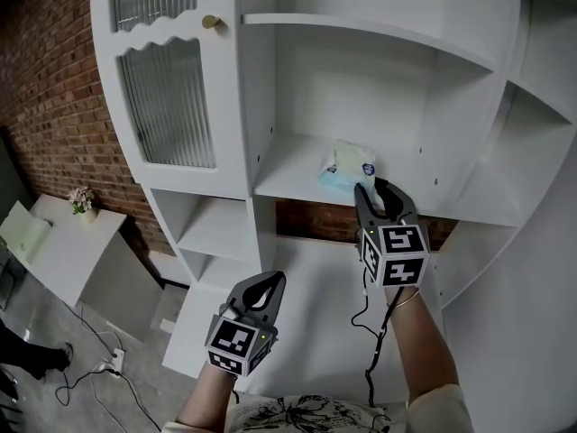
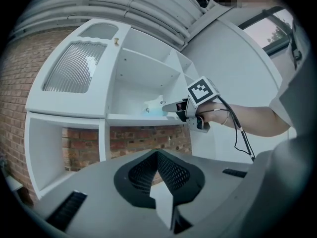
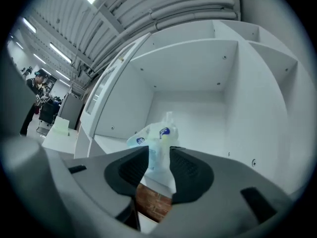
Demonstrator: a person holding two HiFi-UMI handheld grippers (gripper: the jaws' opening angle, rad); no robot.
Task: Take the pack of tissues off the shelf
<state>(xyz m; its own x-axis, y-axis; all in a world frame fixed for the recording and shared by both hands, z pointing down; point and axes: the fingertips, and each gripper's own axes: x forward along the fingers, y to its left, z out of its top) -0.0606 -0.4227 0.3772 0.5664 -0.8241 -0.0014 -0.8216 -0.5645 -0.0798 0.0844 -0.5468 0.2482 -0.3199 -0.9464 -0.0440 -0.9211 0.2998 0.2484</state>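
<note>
The pack of tissues [image 1: 348,164], a pale blue and white plastic packet, lies on the middle shelf [image 1: 287,177] of the white shelving unit. My right gripper [image 1: 378,188] is open right in front of it, the fingertips at the packet's near edge. In the right gripper view the tissues [image 3: 158,138] show through the gap between the jaws, with the pads not pressing on them. My left gripper [image 1: 268,283] hangs lower and to the left, shut and empty. Its own view shows its jaws [image 2: 158,153] meeting at the tips, with the tissues [image 2: 153,106] and the right gripper [image 2: 168,107] far ahead.
A cabinet door [image 1: 168,105] with ribbed glass and a brass knob [image 1: 211,22] stands left of the open shelves. Lower shelves [image 1: 219,226] and a brick wall [image 1: 54,88] are below and to the left. A small white table [image 1: 63,242] bears a flower pot [image 1: 82,199]. Cables [image 1: 101,368] lie on the floor.
</note>
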